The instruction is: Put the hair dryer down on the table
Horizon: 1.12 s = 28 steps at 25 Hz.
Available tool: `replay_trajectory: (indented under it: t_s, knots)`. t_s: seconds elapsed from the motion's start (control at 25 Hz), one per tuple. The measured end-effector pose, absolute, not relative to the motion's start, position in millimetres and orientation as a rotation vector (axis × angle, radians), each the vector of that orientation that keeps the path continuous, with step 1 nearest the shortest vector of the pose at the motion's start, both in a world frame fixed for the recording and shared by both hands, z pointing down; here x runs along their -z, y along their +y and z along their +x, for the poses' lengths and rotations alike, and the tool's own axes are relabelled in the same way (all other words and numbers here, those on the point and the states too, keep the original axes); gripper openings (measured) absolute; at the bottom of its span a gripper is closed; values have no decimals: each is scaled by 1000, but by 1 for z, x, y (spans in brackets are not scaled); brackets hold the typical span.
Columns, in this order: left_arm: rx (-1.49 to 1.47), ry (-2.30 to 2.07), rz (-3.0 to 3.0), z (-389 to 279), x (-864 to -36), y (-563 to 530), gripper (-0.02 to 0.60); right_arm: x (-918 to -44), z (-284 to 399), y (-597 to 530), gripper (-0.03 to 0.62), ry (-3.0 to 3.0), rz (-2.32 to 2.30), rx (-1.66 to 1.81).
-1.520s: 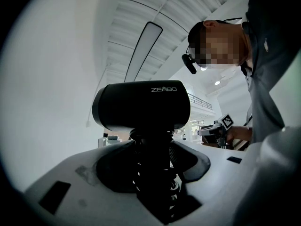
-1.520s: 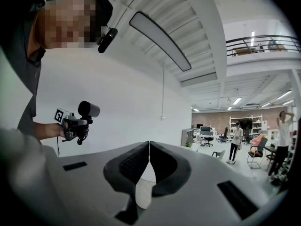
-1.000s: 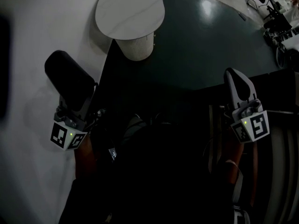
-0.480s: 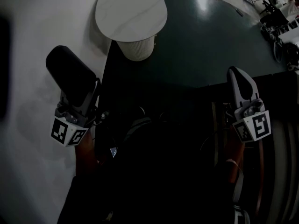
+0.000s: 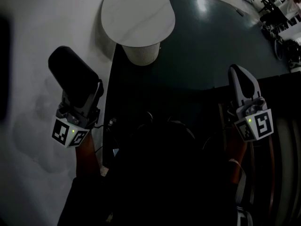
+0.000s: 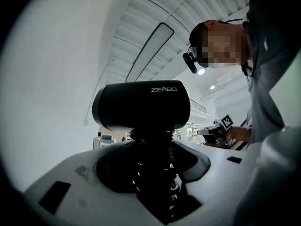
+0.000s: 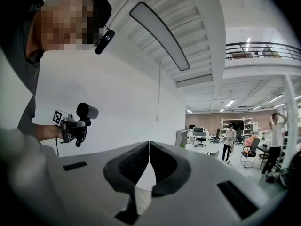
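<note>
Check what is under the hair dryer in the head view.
Pale floor shows beneath the hair dryer, gripped in the left claw, away from the white table. The patch straight below is covered by the dryer's body and the claw.

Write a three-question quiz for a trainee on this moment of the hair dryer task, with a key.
1. True or false: the right gripper is shut with nothing between its jaws.
2. What is the left gripper shut on? A: the hair dryer, by its handle. B: a white cup. C: nothing.
3. Fill the gap: in the head view, the hair dryer is held in the air beside the round white ____, not resting on it.
Key: 1 true. 2 A. 3 table.
</note>
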<state>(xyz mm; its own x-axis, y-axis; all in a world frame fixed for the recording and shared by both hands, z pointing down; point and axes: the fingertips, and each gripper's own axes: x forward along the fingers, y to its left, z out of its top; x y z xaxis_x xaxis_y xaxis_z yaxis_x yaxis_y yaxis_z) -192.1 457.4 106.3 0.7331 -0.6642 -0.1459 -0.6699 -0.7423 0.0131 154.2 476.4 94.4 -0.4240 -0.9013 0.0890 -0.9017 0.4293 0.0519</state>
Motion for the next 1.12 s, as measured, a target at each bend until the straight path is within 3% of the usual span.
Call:
replay_trajectory:
  t_s: [0.56,1.12]
  knots:
    - [-248,1125,-2897,-210,-113,434,204,-83,130,453,8,-2522,1585,21]
    - [-238,1239,-2856,-151,-113,378,204,-91,188,370,8,-2595,1461,0]
